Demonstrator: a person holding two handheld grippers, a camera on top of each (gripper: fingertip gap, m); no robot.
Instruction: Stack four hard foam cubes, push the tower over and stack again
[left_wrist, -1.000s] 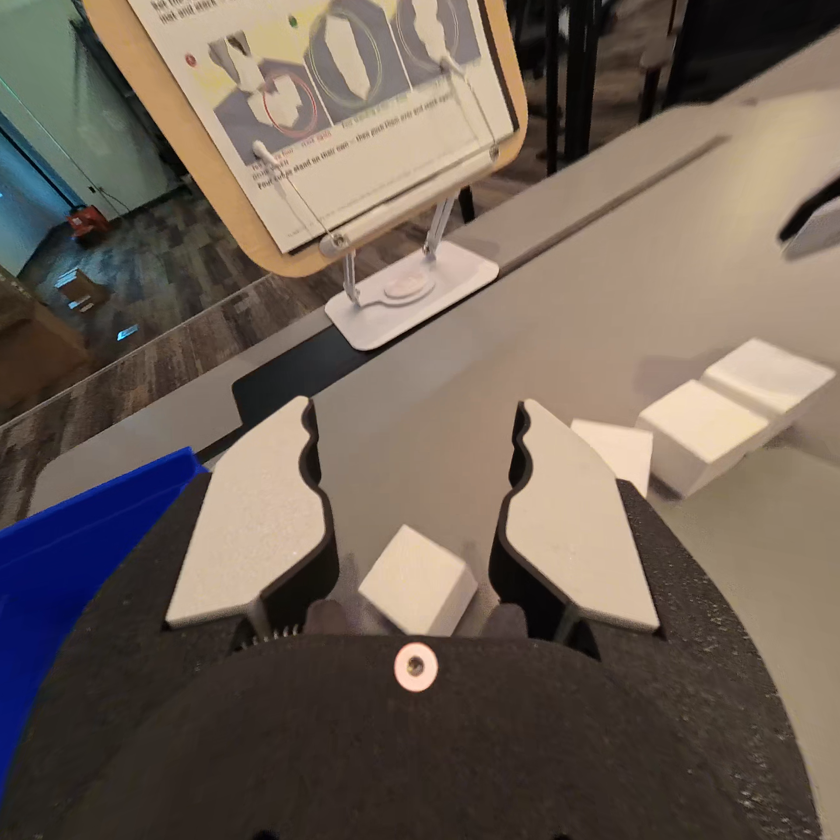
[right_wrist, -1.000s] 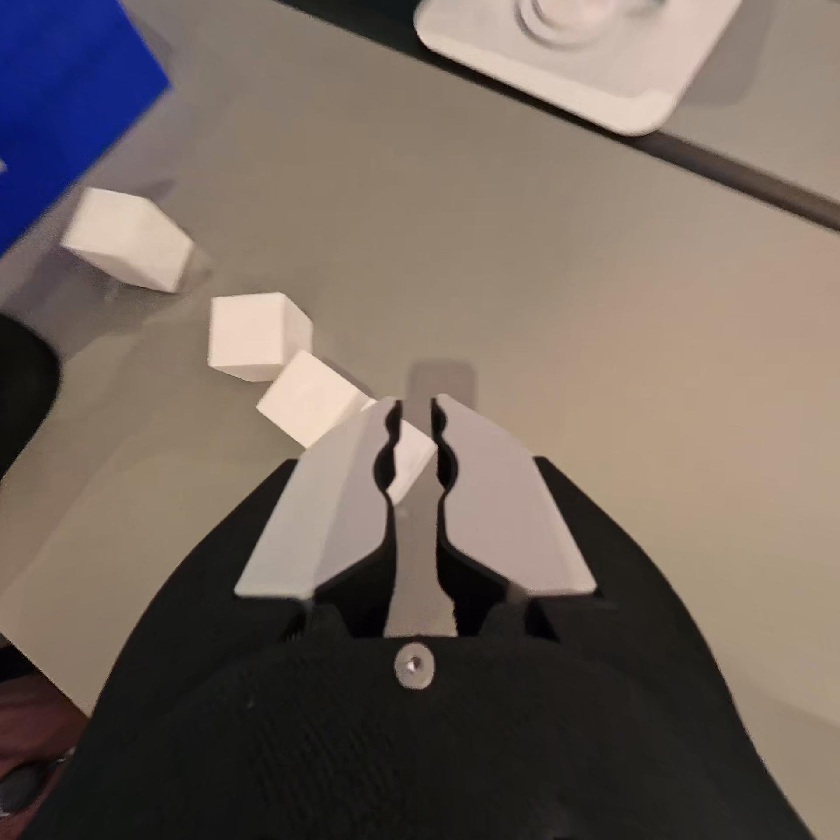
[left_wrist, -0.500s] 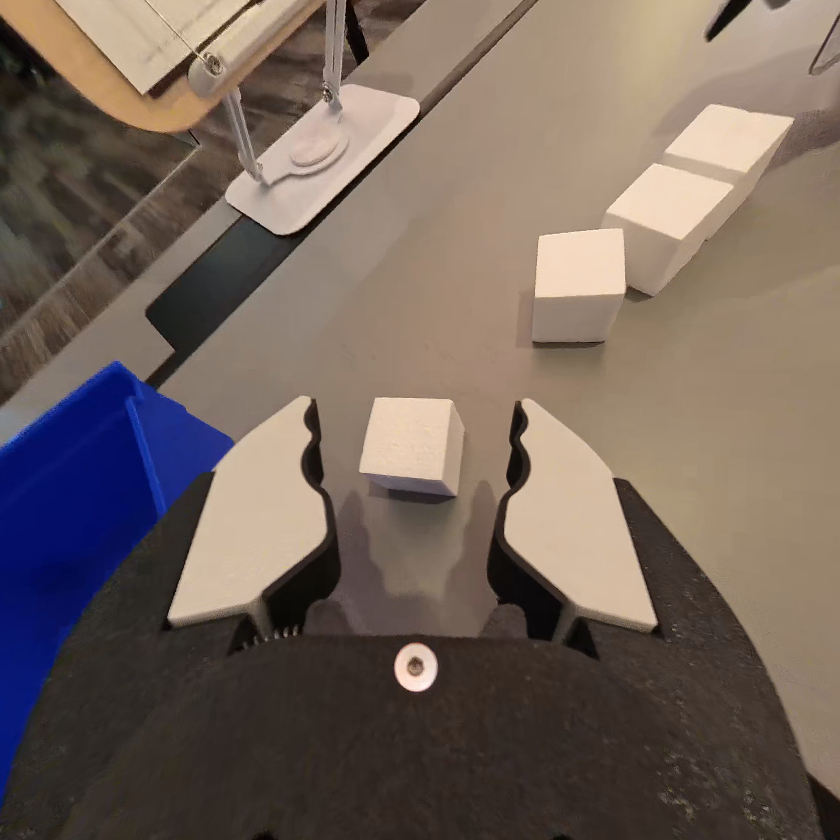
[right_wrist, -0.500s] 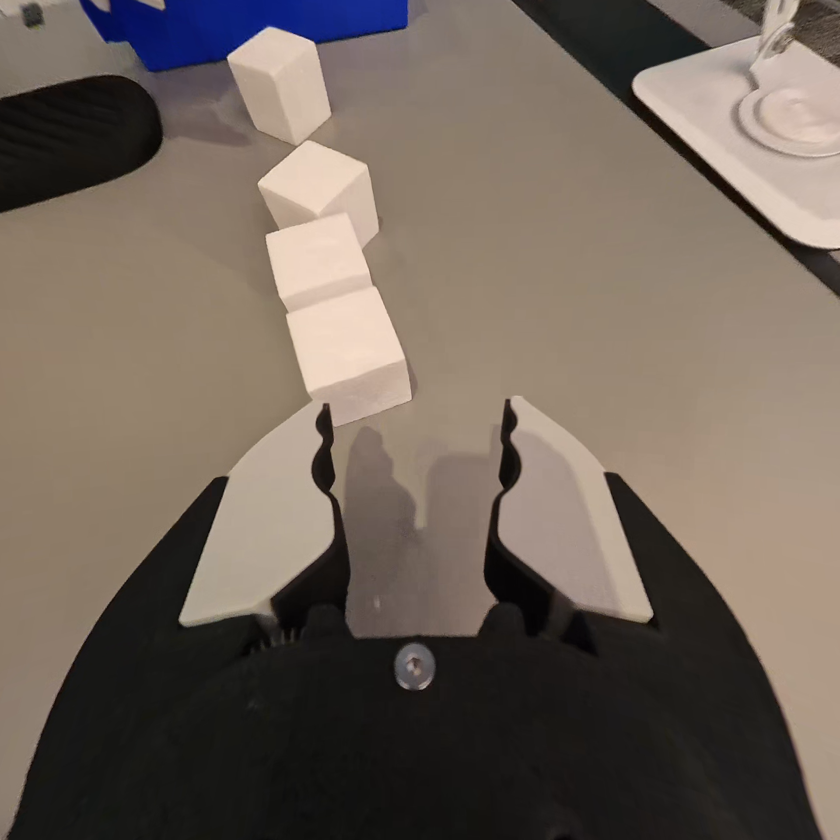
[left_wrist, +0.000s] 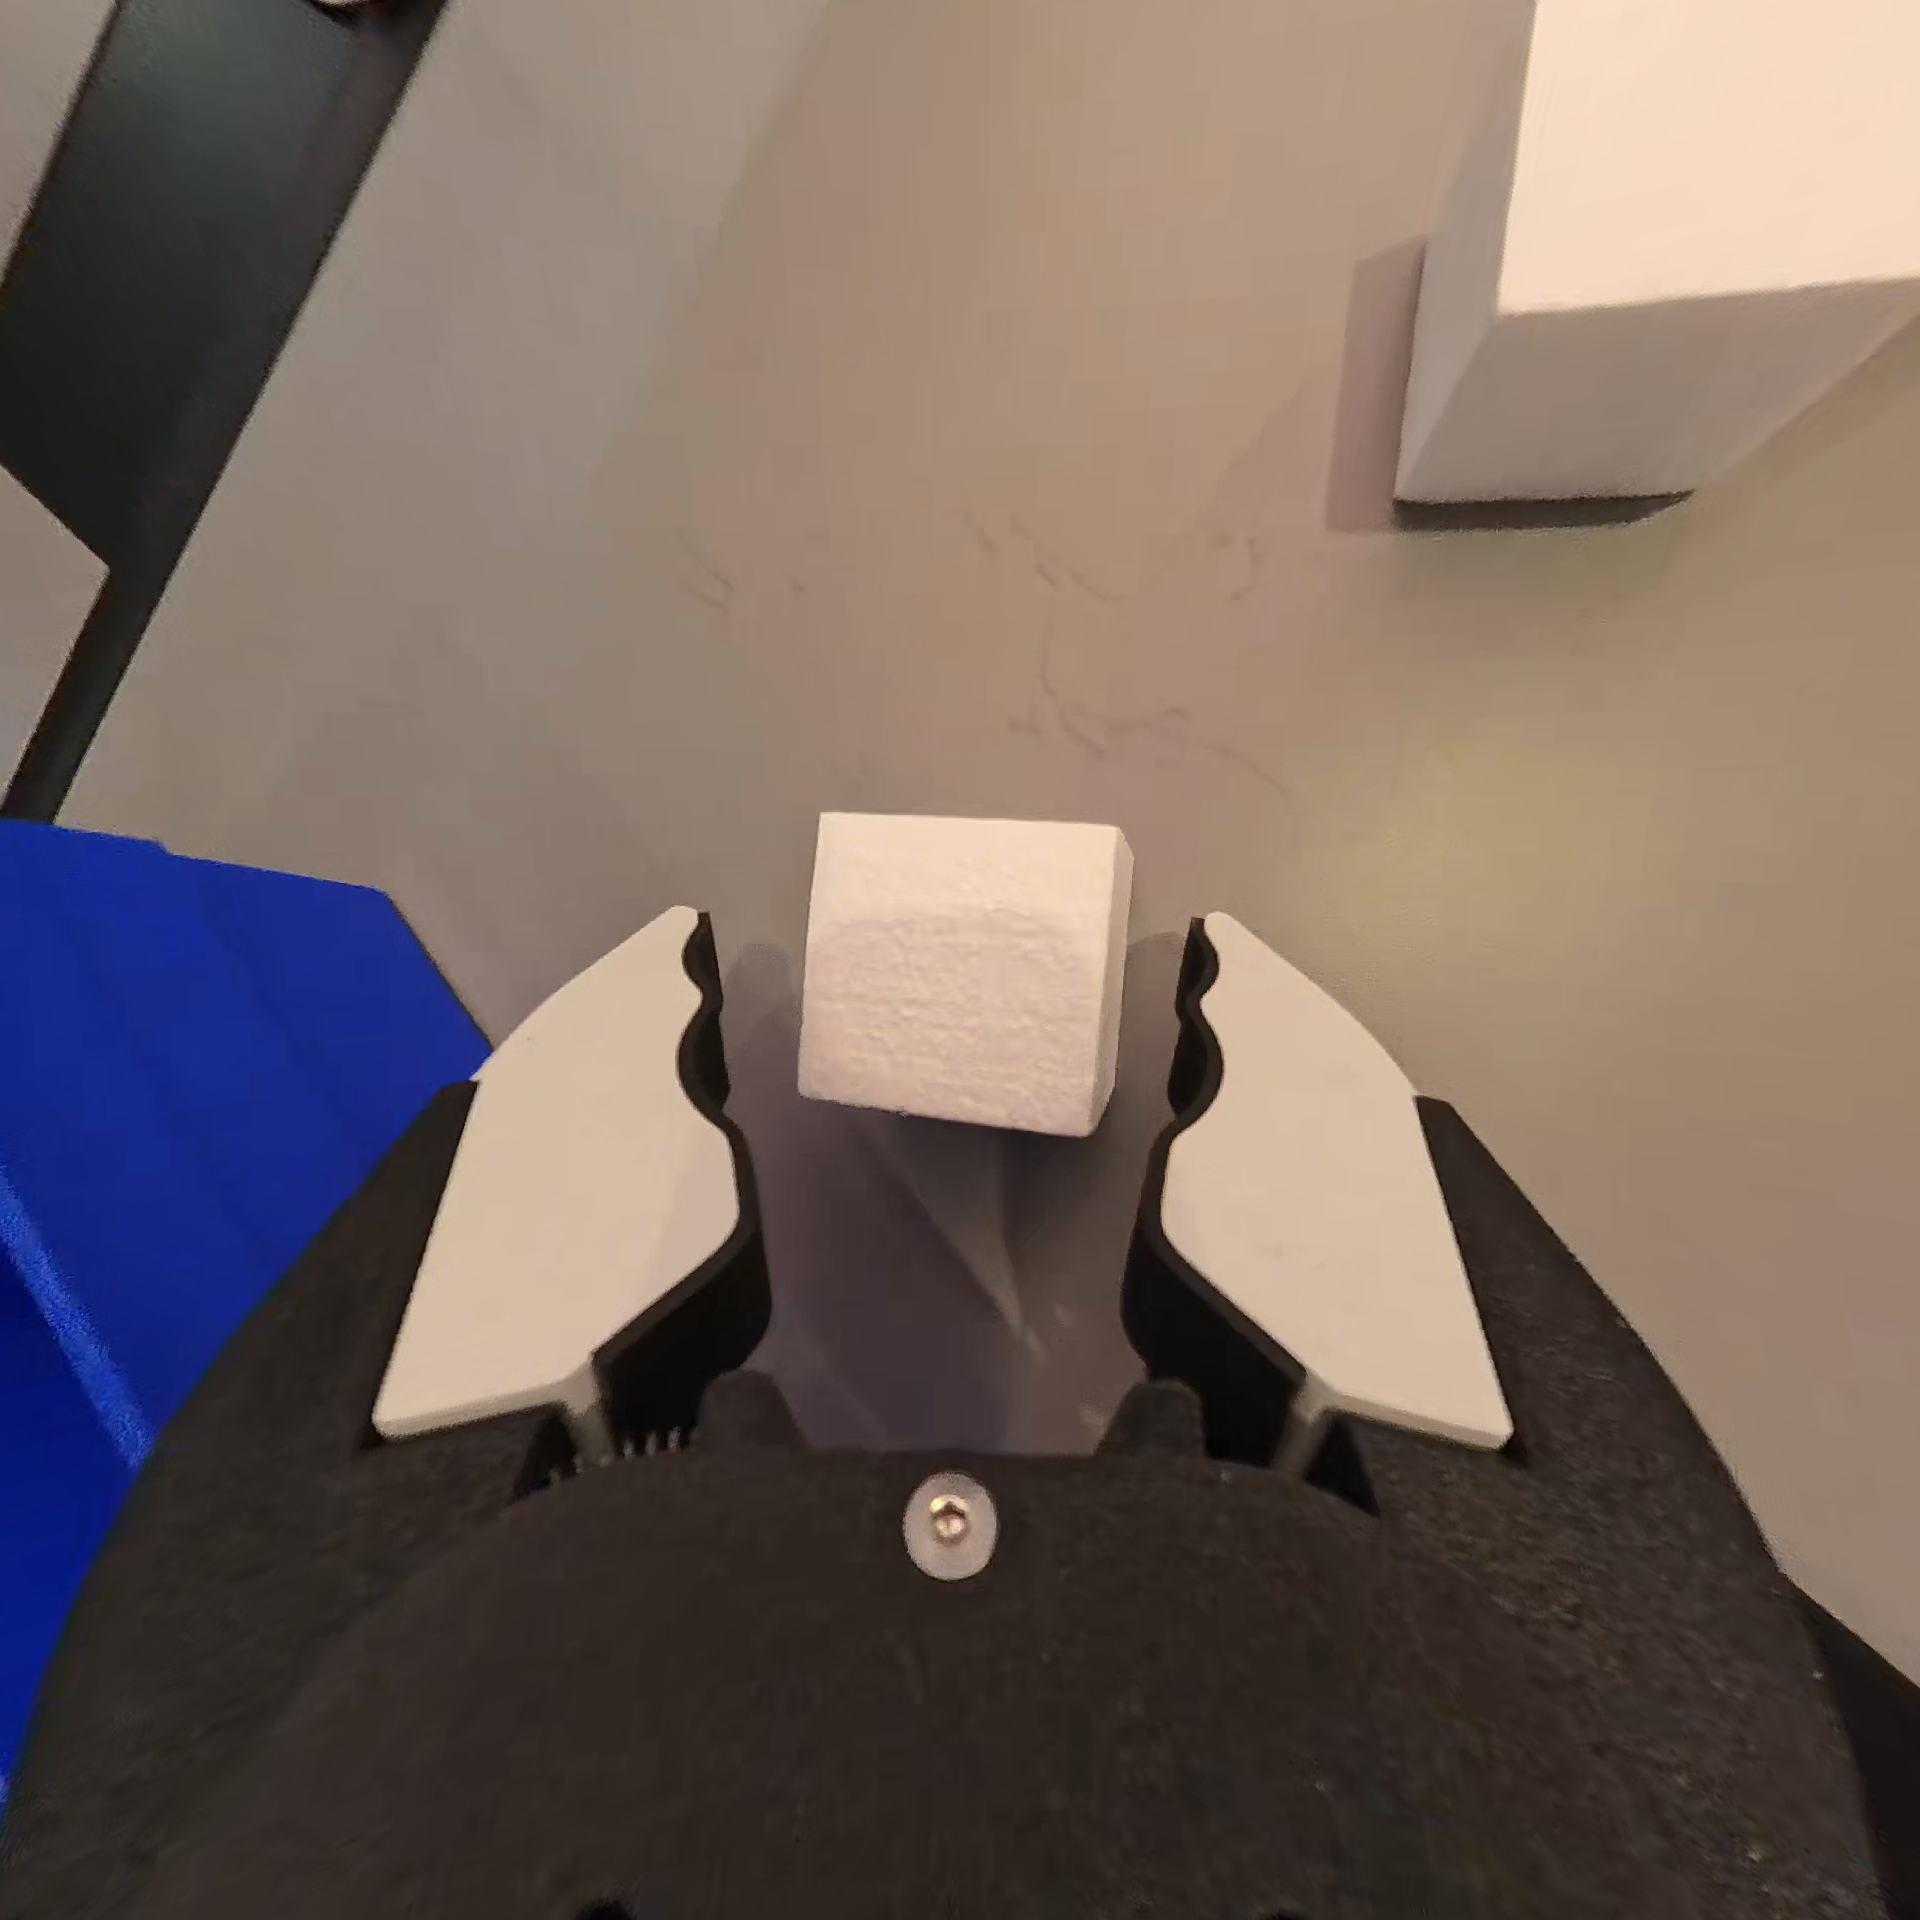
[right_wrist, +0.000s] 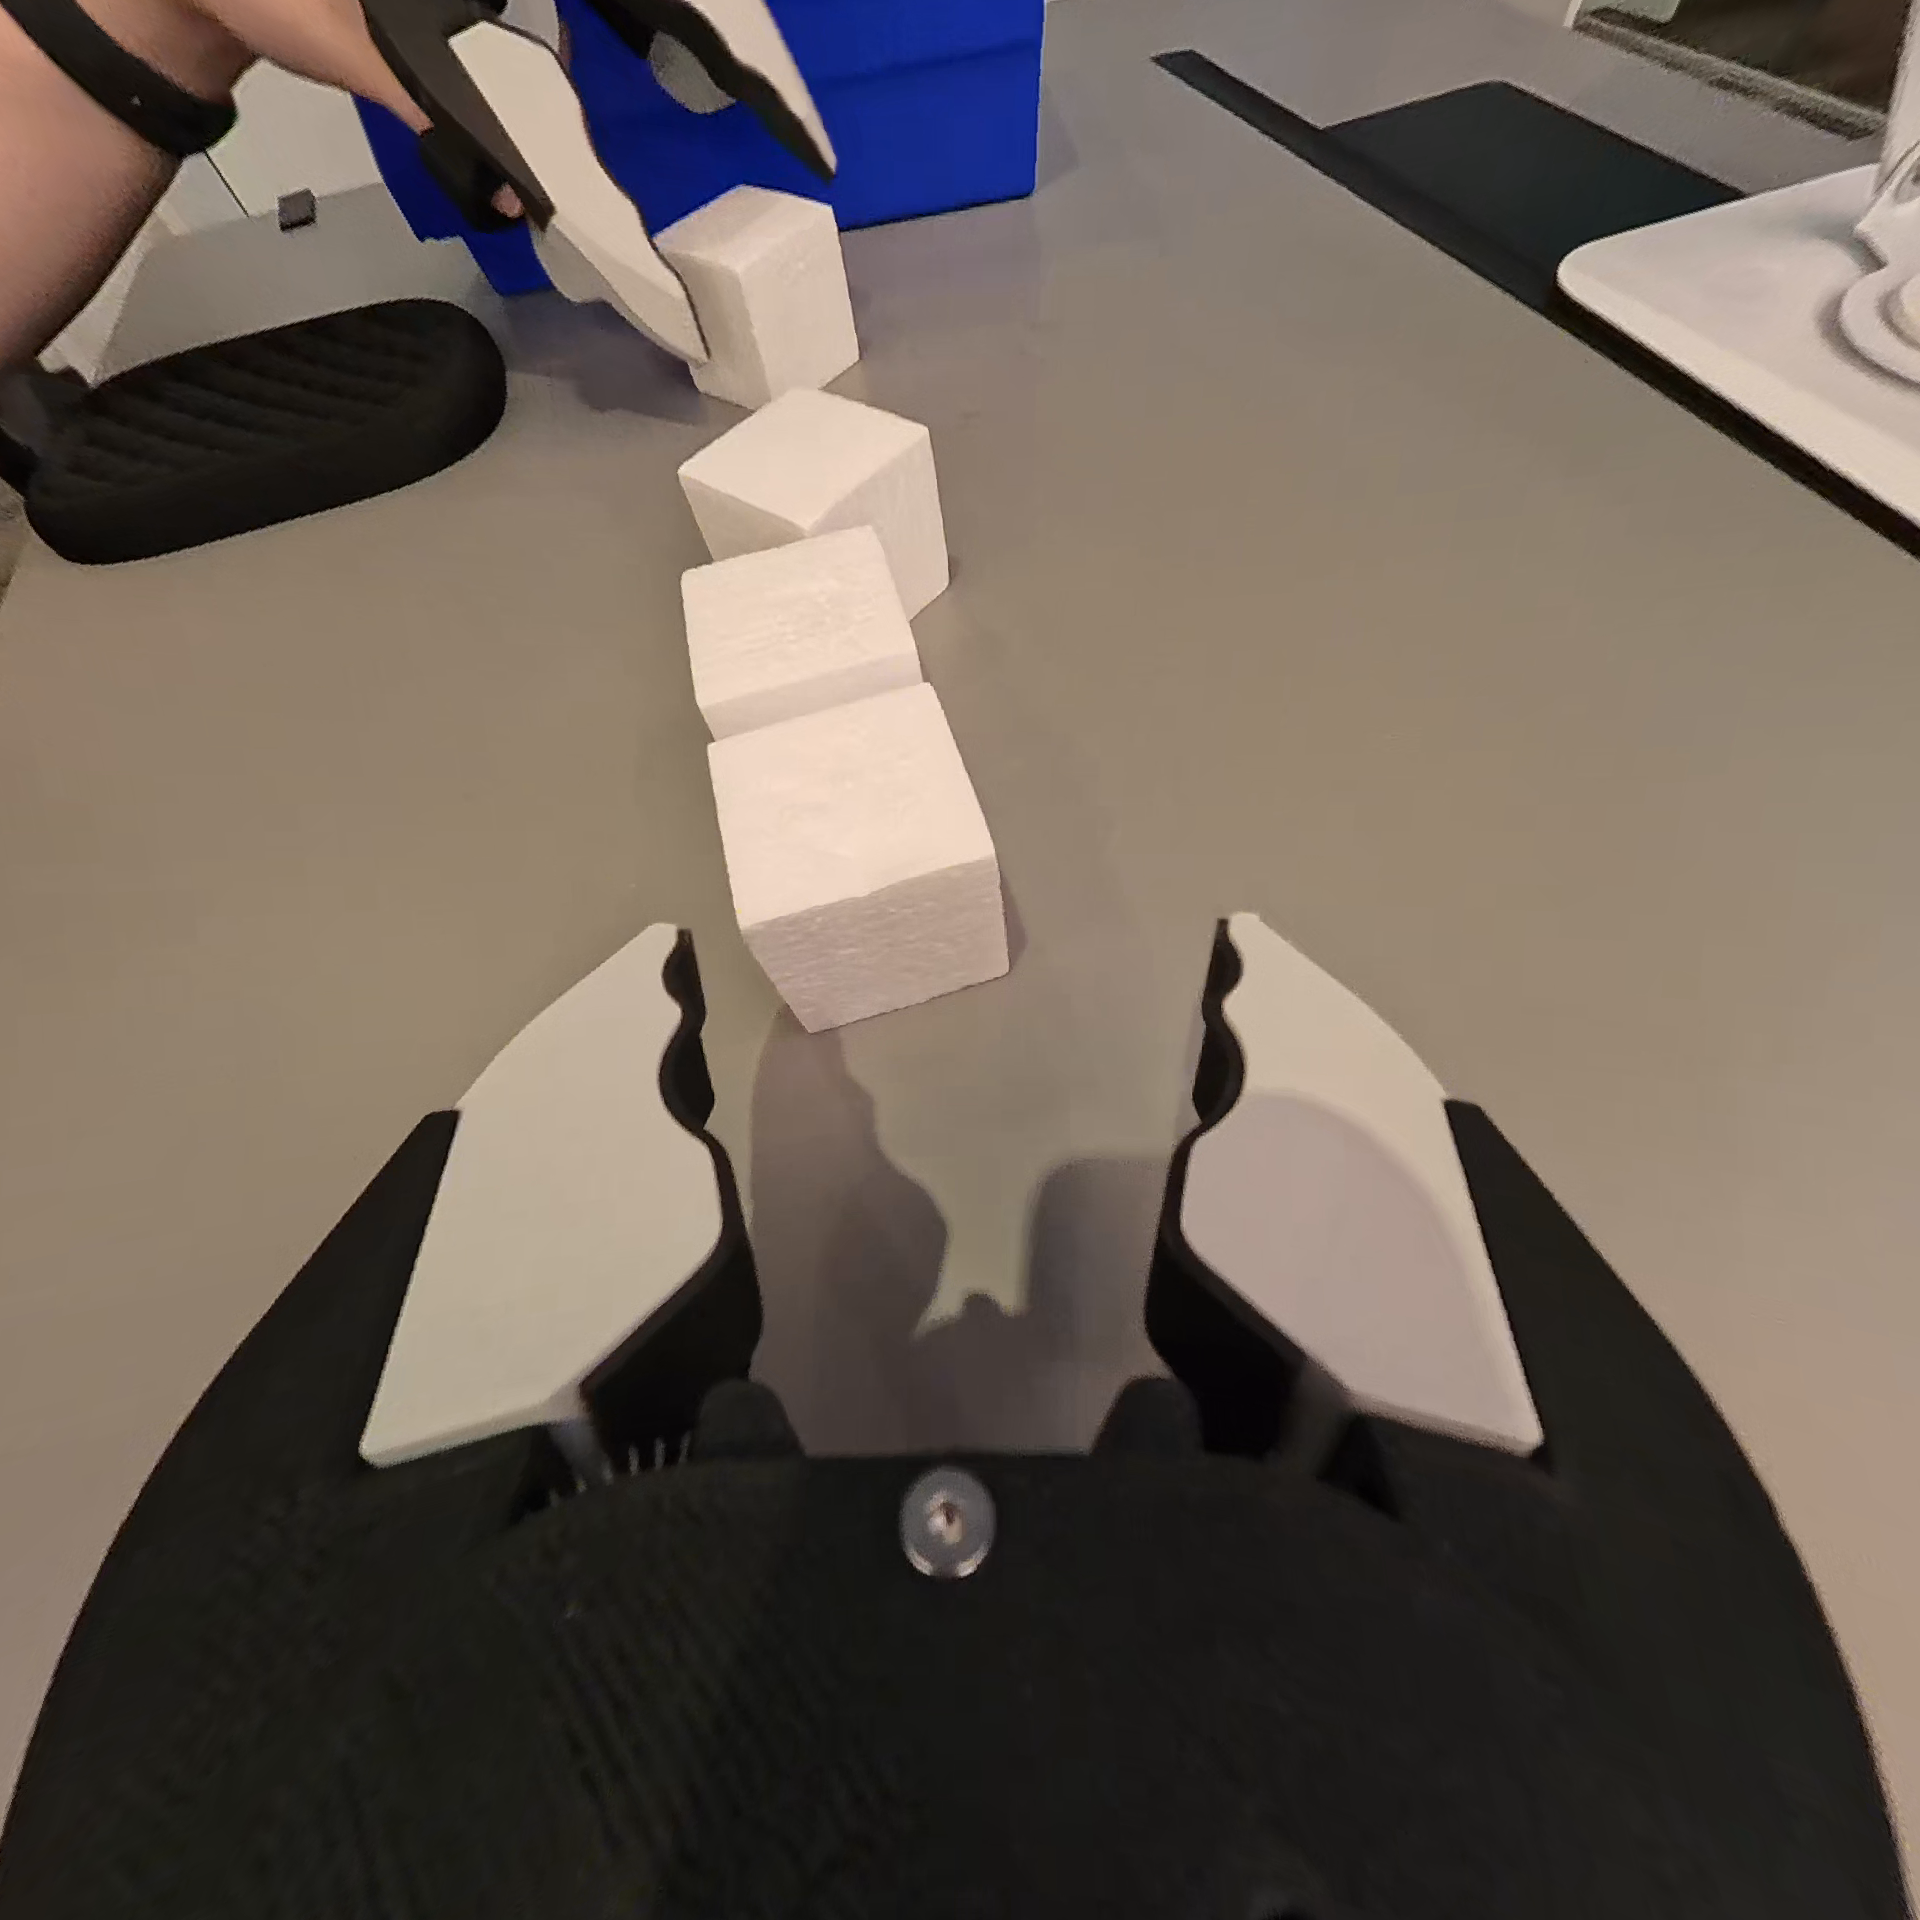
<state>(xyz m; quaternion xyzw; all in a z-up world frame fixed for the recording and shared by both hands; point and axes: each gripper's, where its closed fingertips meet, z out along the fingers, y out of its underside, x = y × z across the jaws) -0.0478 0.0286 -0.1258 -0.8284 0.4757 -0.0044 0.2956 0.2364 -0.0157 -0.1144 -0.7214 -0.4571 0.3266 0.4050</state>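
Dropping low, my left hand-held gripper (left_wrist: 951, 997) had closed in on the far foam cube (left_wrist: 961, 971), jaws spread, gripping nothing; my right hand-held gripper (right_wrist: 951, 1023), released too, faced the near cube (right_wrist: 857, 852) at 12 o'clock. Restacking looked ready to start.

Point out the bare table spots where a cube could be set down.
Bare table lies between the cube row and the white stand base, also left of the row below the black pad. Crowded: around the blue bin.
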